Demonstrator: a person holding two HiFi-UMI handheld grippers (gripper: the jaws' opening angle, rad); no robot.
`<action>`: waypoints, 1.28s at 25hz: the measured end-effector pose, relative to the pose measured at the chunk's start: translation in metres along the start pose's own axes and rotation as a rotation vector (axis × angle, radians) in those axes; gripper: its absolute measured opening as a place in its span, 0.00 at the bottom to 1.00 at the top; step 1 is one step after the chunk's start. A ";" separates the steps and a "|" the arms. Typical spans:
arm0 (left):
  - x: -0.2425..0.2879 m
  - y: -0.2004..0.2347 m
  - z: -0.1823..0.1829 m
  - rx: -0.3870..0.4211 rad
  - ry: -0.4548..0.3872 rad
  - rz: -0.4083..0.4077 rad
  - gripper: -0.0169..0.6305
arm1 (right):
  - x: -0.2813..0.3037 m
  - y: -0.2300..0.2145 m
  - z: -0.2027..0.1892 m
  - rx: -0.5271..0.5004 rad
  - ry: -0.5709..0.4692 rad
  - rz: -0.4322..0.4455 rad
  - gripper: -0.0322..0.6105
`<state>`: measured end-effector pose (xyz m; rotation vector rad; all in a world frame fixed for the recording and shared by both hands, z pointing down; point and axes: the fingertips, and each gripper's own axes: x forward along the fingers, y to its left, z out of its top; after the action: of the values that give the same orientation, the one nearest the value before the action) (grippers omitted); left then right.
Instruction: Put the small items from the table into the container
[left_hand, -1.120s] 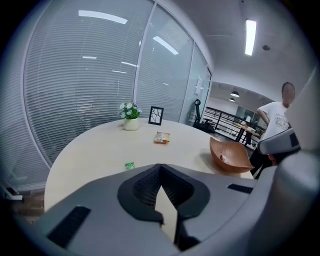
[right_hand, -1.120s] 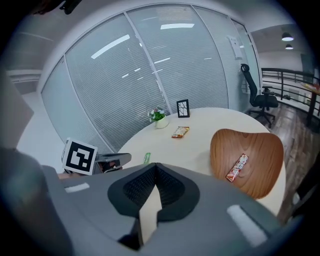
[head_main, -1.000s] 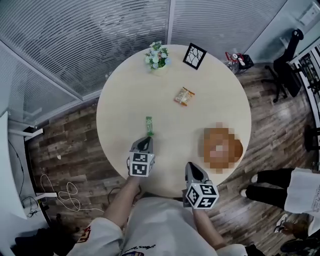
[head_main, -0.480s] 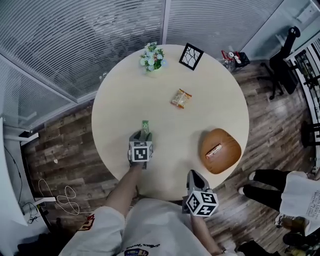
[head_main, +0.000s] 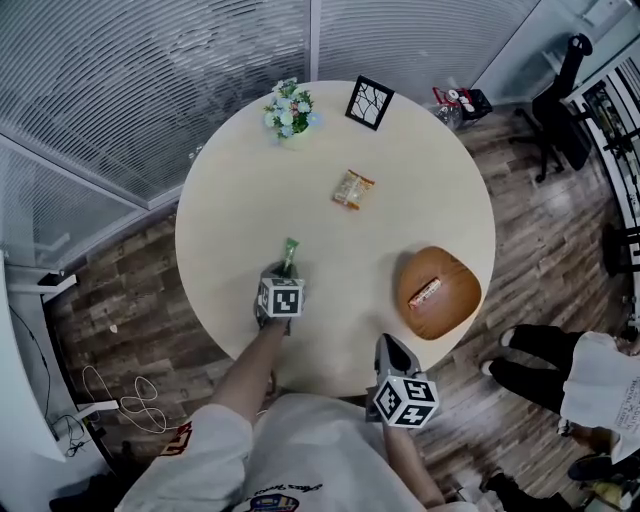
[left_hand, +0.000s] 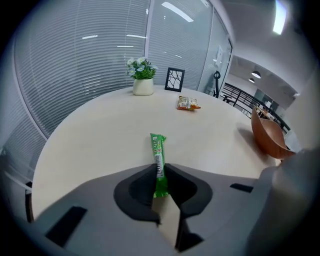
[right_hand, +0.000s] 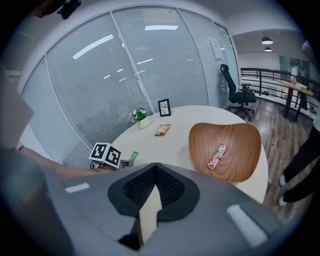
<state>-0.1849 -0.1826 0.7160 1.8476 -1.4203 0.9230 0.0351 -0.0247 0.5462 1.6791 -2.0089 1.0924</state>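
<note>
From the head view, the left claw (head_main: 284, 272) is low over the round worktop (head_main: 240, 200), at the near end of a thin green packet (head_main: 290, 250). The packet lies flat, well apart from the wooden bowl (head_main: 455, 310) at the right. A red snack bar (head_main: 425, 292) already lies in the bowl. An orange packet (head_main: 352, 188) waits further back on the worktop. The right claw (head_main: 388, 345) hangs near the front edge, beside the bowl.

In the left gripper view, the jaws are closing, and the near end of the green packet (left_hand: 157, 150) is pinched between their tips. The rest of the packet points away over the worktop. I judge it very light, with a smooth and crinkly wrapper that can slip. Because it is held only at one end, it will probably hang down or swing when lifted. A hold nearer to the middle would be safer, and the squeeze needs to be only gentle.

In the right gripper view, the jaws of the right claw (right_hand: 156, 167) are together with nothing between them. The bowl (right_hand: 235, 135) is open and close in front.
</note>
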 end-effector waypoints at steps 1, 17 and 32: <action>0.000 0.000 -0.001 0.010 0.002 0.002 0.09 | 0.000 0.000 -0.001 0.000 0.001 0.001 0.05; -0.086 -0.191 0.065 0.344 -0.153 -0.475 0.08 | -0.018 -0.026 -0.009 0.047 -0.035 -0.023 0.05; -0.055 -0.349 0.032 0.640 0.005 -0.604 0.08 | -0.067 -0.085 -0.020 0.150 -0.095 -0.101 0.05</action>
<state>0.1496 -0.1008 0.6318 2.5211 -0.4924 1.1184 0.1278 0.0343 0.5459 1.9193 -1.9159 1.1744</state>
